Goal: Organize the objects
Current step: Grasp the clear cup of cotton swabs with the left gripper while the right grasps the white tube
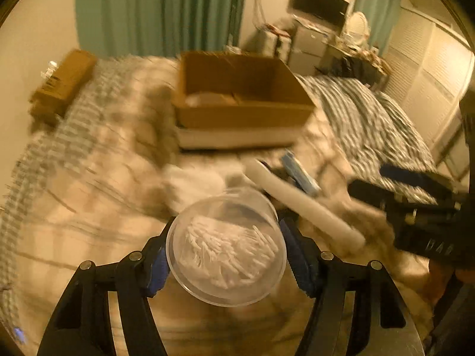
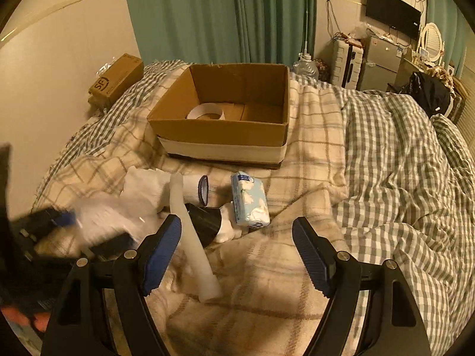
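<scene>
My left gripper (image 1: 227,247) is shut on a clear round tub of cotton swabs (image 1: 227,246) and holds it above the bed; it shows blurred at the left of the right wrist view (image 2: 98,222). My right gripper (image 2: 237,255) is open and empty above the blanket. A white tube (image 2: 193,237) lies by its left finger. A blue tissue pack (image 2: 249,201), a white sock (image 2: 190,188) and a black funnel-like piece (image 2: 204,222) lie ahead. An open cardboard box (image 2: 225,136) stands beyond, with a tape roll (image 2: 204,112) inside.
A small brown carton (image 2: 117,80) sits at the bed's far left by the wall. A checked duvet (image 2: 400,163) is heaped on the right. Green curtains (image 2: 219,14) hang behind; a fridge (image 2: 383,62) and suitcase (image 2: 346,62) stand at the back right.
</scene>
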`<state>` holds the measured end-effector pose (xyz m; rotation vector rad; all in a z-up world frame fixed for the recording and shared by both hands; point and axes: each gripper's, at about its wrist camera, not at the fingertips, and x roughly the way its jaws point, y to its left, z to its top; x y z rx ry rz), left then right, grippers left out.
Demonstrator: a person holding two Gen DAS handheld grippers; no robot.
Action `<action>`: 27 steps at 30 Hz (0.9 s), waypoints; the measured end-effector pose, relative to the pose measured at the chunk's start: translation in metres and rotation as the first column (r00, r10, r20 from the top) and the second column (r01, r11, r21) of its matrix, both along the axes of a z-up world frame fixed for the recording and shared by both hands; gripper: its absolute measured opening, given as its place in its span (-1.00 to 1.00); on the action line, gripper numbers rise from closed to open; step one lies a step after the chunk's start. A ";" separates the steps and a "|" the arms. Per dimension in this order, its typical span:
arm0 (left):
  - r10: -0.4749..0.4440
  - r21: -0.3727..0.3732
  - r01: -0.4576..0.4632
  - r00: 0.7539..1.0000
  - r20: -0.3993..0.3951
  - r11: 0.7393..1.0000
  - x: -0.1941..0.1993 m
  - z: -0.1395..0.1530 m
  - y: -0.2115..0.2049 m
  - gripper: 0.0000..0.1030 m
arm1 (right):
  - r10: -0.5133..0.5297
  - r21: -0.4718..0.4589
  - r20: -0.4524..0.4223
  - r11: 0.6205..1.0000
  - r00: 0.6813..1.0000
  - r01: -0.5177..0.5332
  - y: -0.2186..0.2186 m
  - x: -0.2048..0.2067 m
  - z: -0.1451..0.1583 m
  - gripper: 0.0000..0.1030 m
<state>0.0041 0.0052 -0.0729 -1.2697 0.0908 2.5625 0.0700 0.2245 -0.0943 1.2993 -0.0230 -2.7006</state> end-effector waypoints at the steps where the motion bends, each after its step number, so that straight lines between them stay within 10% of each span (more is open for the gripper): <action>1: 0.018 -0.010 -0.018 1.000 -0.015 1.000 -0.002 0.003 -0.004 0.32 | 0.007 -0.002 0.007 1.000 1.000 -0.007 -0.002 -0.002 -0.002 0.49; 15: 0.098 -0.050 -0.099 0.995 -0.031 0.994 -0.008 -0.002 -0.032 0.28 | 0.220 0.089 0.169 0.967 0.961 -0.237 -0.063 -0.015 -0.045 0.49; 21: 0.104 -0.044 -0.105 0.994 -0.023 0.994 -0.007 -0.006 -0.037 0.28 | 0.261 0.107 0.277 0.948 0.925 -0.300 -0.079 -0.019 -0.076 0.10; 27: 0.102 -0.042 -0.103 0.995 -0.021 0.994 -0.006 -0.006 -0.039 0.28 | 0.280 0.110 0.258 0.943 0.925 -0.316 -0.080 -0.014 -0.073 -0.71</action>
